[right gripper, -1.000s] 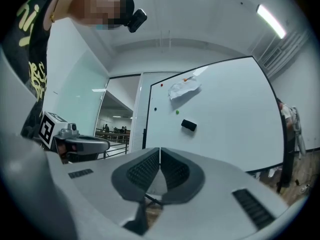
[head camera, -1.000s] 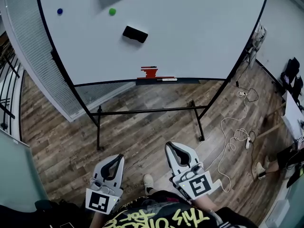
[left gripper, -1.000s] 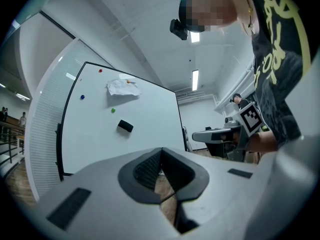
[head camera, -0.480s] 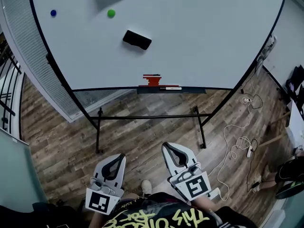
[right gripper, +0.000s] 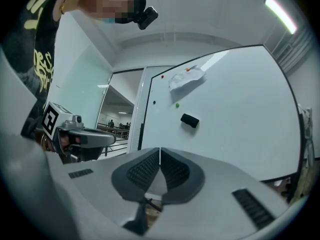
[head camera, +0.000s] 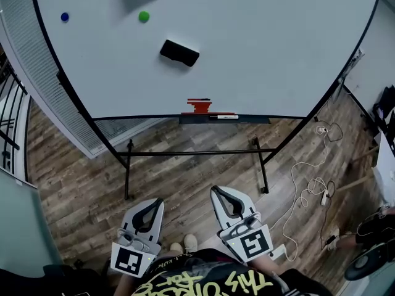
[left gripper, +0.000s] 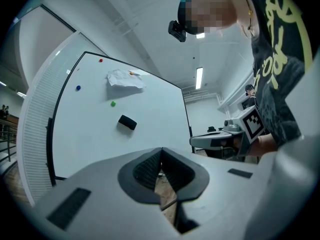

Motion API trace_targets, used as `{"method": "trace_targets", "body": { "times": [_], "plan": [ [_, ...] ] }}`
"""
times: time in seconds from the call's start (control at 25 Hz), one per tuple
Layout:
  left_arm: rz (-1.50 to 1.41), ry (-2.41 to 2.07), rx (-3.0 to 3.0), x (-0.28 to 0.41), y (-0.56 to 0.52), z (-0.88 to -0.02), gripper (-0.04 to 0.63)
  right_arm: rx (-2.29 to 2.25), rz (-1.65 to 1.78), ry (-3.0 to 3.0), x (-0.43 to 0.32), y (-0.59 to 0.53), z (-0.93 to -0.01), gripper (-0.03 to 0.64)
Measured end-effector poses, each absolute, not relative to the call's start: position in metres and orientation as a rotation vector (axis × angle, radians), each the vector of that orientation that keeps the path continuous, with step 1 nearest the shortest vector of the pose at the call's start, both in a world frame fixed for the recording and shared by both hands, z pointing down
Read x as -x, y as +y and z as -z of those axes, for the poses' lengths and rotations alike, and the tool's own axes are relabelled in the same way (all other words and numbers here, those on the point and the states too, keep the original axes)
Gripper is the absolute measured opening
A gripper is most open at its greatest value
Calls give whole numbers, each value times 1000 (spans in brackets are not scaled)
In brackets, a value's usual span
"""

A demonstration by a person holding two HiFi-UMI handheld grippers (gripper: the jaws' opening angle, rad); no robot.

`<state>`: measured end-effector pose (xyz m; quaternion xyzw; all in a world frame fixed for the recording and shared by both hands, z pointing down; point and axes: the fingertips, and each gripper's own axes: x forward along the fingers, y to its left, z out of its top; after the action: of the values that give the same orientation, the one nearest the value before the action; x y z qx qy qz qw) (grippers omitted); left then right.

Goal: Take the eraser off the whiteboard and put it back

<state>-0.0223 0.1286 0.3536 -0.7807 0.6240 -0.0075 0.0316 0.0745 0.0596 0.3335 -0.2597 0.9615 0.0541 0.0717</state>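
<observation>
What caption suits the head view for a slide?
Left gripper and right gripper, both shut and empty, face a whiteboard with the black eraser on it.

You're working in bright, even, cool indoor light. A ceiling strip lamp glows overexposed in your left gripper view, and a second lamp burns white in the right gripper view's top right corner. The whiteboard shows no hard glare, and the eraser throws only a soft, short shadow on it. All three views are sharp, without motion blur. Fisheye bending curves the whiteboard's edges, and both gripper views fade to black at their corners.
</observation>
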Motion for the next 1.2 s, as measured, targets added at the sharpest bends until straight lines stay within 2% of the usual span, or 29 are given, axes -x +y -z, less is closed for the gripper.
{"method": "trace_targets", "body": {
  "times": [0.64, 1.2],
  "plan": [
    [42, 1973, 2397, 25, 116, -366, 8, 777, -139, 2909, -73, 37, -347, 11],
    [22, 1894, 2417, 63, 55, -355, 8, 840, -209, 2880, -38, -15, -337, 11]
  ]
}}
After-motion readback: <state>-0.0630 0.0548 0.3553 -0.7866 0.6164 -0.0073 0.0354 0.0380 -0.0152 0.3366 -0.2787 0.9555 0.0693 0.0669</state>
